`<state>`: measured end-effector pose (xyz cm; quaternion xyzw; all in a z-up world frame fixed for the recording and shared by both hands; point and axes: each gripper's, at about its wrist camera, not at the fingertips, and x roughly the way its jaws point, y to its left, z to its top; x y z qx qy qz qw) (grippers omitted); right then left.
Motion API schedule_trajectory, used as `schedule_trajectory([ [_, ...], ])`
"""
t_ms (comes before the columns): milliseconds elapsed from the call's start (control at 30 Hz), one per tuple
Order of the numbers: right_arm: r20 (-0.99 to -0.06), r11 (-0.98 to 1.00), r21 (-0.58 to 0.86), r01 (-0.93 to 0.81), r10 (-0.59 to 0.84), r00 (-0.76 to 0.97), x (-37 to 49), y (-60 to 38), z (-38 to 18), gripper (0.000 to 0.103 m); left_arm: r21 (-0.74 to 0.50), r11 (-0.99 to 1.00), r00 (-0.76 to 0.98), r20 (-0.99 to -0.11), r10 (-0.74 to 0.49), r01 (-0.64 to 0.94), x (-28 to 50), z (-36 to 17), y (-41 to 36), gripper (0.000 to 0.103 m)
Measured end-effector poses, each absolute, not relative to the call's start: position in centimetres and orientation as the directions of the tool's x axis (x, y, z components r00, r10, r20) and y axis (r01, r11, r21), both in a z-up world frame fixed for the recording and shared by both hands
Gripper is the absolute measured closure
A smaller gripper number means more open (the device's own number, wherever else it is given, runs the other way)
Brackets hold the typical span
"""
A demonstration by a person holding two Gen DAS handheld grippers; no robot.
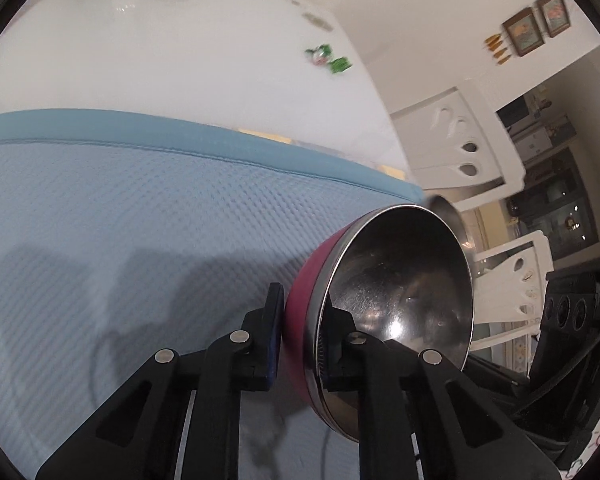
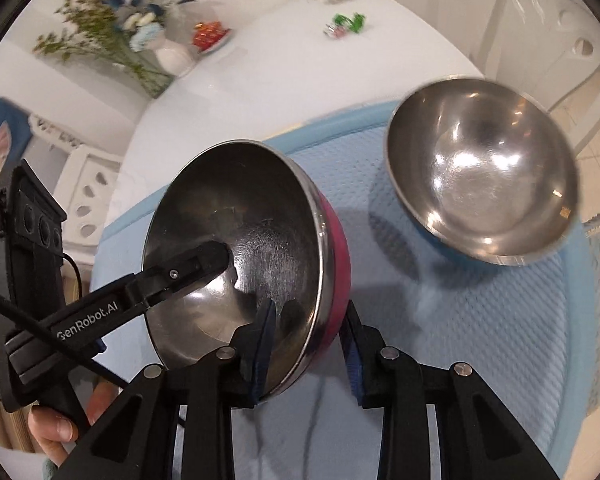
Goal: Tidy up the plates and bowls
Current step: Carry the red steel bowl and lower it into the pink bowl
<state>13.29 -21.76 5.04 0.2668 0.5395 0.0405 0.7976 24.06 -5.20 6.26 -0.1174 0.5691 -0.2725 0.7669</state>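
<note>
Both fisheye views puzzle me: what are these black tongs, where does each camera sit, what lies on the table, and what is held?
There is no robot here. A person holds hand tongs in each hand, each with a camera looking along its fingers. The left-wrist view shows the left tongs shut on the rim of a tilted pink bowl, one finger inside and one outside. The right-wrist view shows the right tongs astride the same rim; whether they press on it is unclear. A blue bowl sits on the light blue mat, which lies on the white table. A vase of flowers stands farther back.
</note>
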Motion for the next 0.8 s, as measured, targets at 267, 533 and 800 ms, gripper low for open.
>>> schedule_trajectory([
  [267,-0.823,0.872,0.462,0.160,0.355,0.443,5.1,-19.4,10.7,0.072,-0.438,0.830,0.260,-0.805,-0.533,0.345,15.4,11.4,-3.1,0.091],
  [533,-0.834,0.877,0.454,0.158,0.356,0.422,-3.3,-17.8,12.2,0.072,-0.392,0.837,0.258,-0.824,-0.504,0.382,7.6,13.2,-2.8,0.091],
  [800,-0.866,0.907,0.405,0.119,0.338,0.368,-7.4,-17.8,11.8,0.072,-0.384,0.832,0.251,-0.827,-0.502,0.400,2.8,13.3,-4.0,0.091],
])
